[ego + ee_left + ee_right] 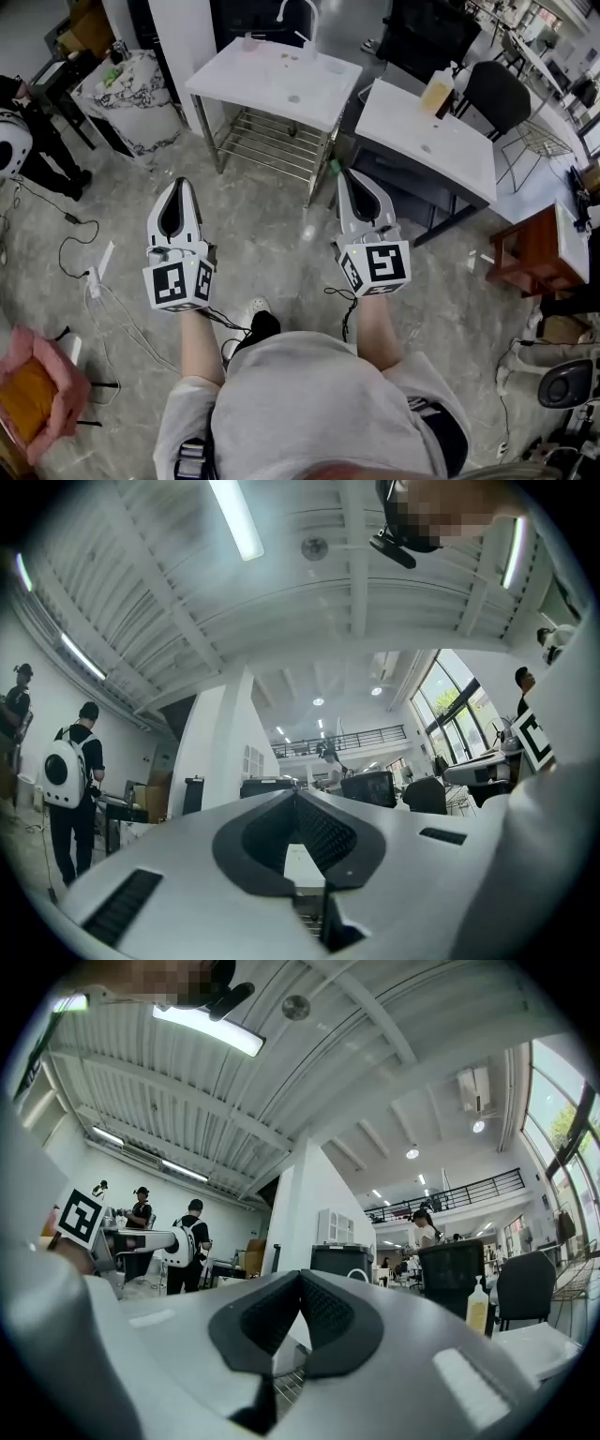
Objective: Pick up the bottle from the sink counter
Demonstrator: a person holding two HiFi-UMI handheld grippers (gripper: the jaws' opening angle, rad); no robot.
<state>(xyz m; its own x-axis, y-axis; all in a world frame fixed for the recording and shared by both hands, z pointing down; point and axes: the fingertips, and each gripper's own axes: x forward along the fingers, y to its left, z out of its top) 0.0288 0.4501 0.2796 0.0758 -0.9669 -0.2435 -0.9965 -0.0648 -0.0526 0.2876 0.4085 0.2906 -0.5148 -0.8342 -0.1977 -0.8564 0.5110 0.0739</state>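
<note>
A yellowish bottle (437,91) with a white cap stands at the far edge of the white counter (450,150) on the right; in the right gripper view the bottle (477,1306) shows far off to the right. To the left of that counter stands a white sink counter (281,75) with a faucet (298,13). My left gripper (179,185) and right gripper (349,175) hover side by side over the floor, short of both counters. The jaws of both are shut with nothing between them, as the left gripper (295,792) and right gripper (301,1274) show in their own views.
A wire shelf (272,141) sits under the sink counter. A bagged bin (141,94) stands at left, a black chair (497,94) behind the right counter, a brown stool (534,248) at right. Cables (94,272) trail on the floor. A person (28,141) stands far left.
</note>
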